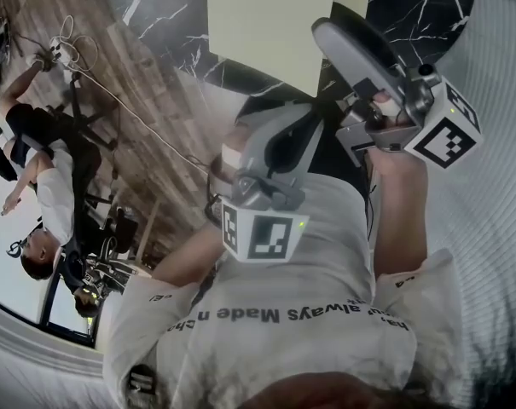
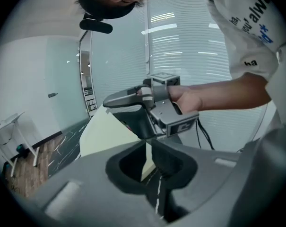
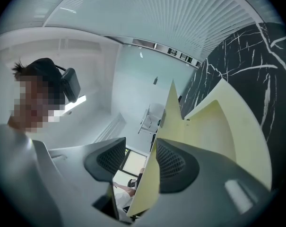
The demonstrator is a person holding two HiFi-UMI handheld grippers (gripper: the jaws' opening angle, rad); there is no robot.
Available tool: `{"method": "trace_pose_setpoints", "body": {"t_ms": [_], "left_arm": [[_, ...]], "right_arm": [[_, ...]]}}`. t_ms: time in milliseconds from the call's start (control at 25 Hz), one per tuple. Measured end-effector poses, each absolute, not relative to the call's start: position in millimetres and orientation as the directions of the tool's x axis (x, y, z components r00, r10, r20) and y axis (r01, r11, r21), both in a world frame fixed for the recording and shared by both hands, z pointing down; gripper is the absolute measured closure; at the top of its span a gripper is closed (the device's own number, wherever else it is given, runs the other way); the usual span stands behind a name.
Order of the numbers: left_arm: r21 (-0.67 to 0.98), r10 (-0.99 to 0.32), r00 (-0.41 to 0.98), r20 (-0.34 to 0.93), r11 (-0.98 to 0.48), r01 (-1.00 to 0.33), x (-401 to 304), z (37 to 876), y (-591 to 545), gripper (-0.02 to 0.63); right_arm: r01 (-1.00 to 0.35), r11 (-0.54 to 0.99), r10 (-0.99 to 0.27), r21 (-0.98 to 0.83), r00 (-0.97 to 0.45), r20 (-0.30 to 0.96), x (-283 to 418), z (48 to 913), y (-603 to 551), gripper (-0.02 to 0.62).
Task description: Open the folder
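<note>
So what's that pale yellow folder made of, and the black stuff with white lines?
The pale yellow folder looks like thin stiff card, maybe plastic: matte, holds straight edges. The black surface with white veins looks like marble, or a marble-look print, going by those veins.
</note>
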State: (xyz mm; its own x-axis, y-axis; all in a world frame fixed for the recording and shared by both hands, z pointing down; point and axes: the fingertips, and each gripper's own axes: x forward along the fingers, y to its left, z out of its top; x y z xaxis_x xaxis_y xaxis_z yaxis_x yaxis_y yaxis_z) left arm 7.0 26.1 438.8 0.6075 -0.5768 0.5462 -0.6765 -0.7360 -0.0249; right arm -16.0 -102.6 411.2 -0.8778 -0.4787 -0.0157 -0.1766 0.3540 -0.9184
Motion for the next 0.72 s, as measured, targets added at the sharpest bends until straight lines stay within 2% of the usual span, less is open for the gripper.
{"method": "trace_pose_setpoints", "body": {"t_ms": [160,280,480,720], "left_arm": [[-0.178,-0.647,0.498,0.577,-0.695,-0.697,-8.1,442.6,17.3,0.601],[-0.278,-0.708,0.444,0.549,-0.655,-0.702,-17.3,439.1,11.2,0.603],[-0.356,-0.785,0.382,0.487,-0.578,-0.735,-33.4,430.9,5.4,0.601],[-0.384,-0.827,0.3,0.475,-0.502,-0.775,-71.6,426.2,-4.3,0.603]], "right_arm": [[-0.141,0.419,-0.405,-0.897,-0.913,-0.046,-34.1,398.4,-95.2,0.383],[-0.118,0.459,-0.35,-0.88,-0.935,-0.057,-48.5,393.2,-89.1,0.364],[-0.057,0.526,-0.276,-0.849,-0.955,-0.106,-70.5,387.0,-79.1,0.356],[-0.026,0.564,-0.206,-0.825,-0.972,-0.111,-90.5,384.3,-60.8,0.347]]}}
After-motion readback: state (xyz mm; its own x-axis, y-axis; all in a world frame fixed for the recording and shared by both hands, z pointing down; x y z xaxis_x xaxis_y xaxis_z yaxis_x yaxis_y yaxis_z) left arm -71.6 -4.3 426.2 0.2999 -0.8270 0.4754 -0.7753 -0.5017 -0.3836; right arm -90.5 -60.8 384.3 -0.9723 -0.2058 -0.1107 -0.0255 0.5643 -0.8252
